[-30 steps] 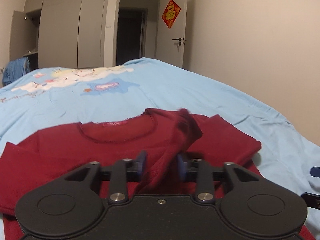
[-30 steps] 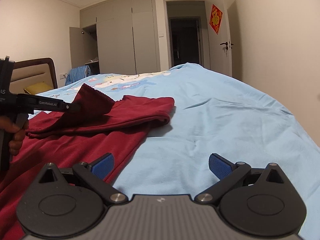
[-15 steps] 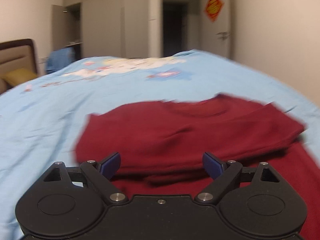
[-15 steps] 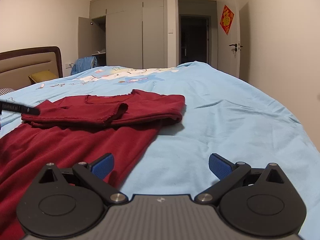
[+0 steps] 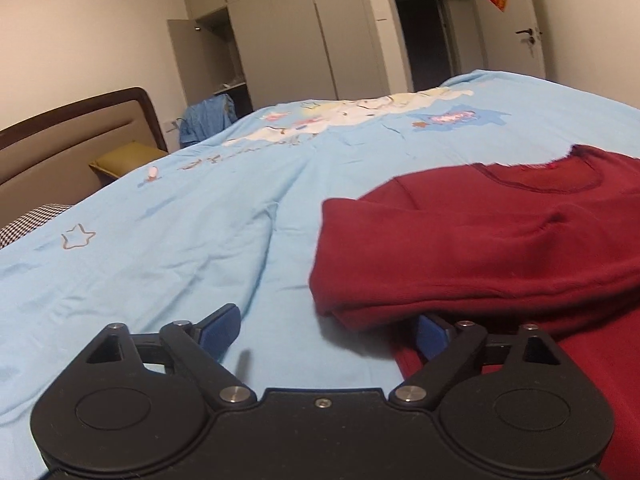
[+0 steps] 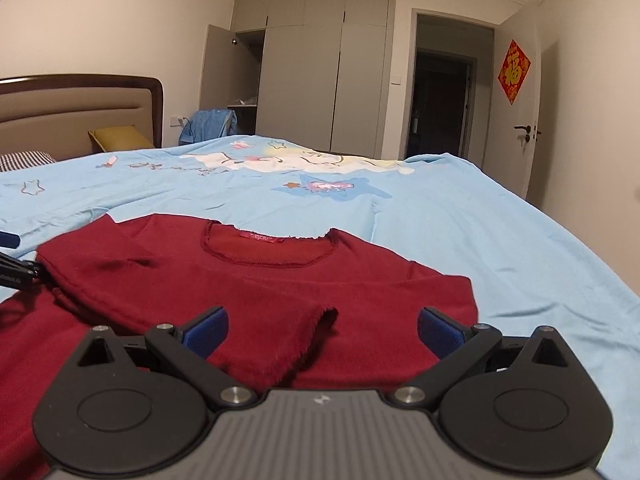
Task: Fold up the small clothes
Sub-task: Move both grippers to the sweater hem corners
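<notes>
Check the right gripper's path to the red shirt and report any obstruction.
Nothing visible blocks it. The right gripper hangs open directly over the red shirt, with a folded sleeve cuff between its spread fingers; only the blue bedsheet surrounds it.

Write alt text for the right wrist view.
A dark red top lies on a light blue bedspread, both sleeves folded across its front, with the open right gripper hovering over a sleeve cuff. Behind are grey wardrobes.

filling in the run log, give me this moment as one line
step: fold red shirt | sleeves: both folded in | left gripper: open, at shirt's edge | right gripper: open, over sleeve cuff | surface: blue bedspread
</notes>
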Tool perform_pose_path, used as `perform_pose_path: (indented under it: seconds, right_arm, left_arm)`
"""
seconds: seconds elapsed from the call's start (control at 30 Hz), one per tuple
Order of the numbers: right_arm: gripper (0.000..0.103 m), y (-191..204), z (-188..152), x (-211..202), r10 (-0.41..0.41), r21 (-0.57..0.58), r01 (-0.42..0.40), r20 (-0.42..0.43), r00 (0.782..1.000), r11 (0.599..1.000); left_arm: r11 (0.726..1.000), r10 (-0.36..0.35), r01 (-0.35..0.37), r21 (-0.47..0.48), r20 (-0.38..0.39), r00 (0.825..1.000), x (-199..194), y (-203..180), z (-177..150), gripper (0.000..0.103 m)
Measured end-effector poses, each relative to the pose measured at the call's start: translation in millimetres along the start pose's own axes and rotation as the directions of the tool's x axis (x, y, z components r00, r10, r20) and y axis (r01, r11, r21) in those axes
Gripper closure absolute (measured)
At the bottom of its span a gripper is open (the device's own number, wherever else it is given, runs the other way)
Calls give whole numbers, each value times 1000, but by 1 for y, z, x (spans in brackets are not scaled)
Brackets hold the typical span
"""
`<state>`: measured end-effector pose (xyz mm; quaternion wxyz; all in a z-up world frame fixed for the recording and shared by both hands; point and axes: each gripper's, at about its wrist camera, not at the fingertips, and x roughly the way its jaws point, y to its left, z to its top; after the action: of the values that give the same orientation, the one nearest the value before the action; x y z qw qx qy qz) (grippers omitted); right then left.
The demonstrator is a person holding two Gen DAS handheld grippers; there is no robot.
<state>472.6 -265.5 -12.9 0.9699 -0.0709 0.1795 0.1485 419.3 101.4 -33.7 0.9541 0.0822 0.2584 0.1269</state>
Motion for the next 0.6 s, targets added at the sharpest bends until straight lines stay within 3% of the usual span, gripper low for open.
perform_pose_path:
  seconds: [0.07, 0.13, 0.2, 0.4, 0.43, 0.53, 0.6]
  right_arm:
    - [0, 3, -1, 12, -11, -9, 11, -17, 1000, 1000]
    - [0, 4, -11, 22, -26, -13, 25, -52, 998, 1000]
    - [0, 3, -22, 27, -29, -16, 28, -75, 997, 999]
    - [0, -8, -31, 26, -19, 34, 22, -78, 997, 999]
    - [0, -7, -32, 26, -21, 33, 23, -79, 997, 999]
    - [0, -7, -31, 21, -25, 29, 27, -76, 997, 999]
    - [0, -8, -31, 15, -19, 33, 22, -68, 998, 999]
  left_arm:
    - [999, 3, -3, -34, 12, 1000, 4, 5, 2, 18]
    - [998, 8, -7, -61, 17, 1000, 6, 10, 3, 39]
    - [996, -20, 22, -87, 13, 1000, 8, 14, 3, 50]
    - [992, 13, -14, -125, -9, 1000, 11, 19, 1, 60]
    - [990, 25, -28, -137, -24, 999, 13, 20, 0, 69]
    - [979, 13, -25, -204, -58, 998, 15, 33, -1, 70]
    - [976, -12, -2, -218, -61, 998, 8, 38, -1, 60]
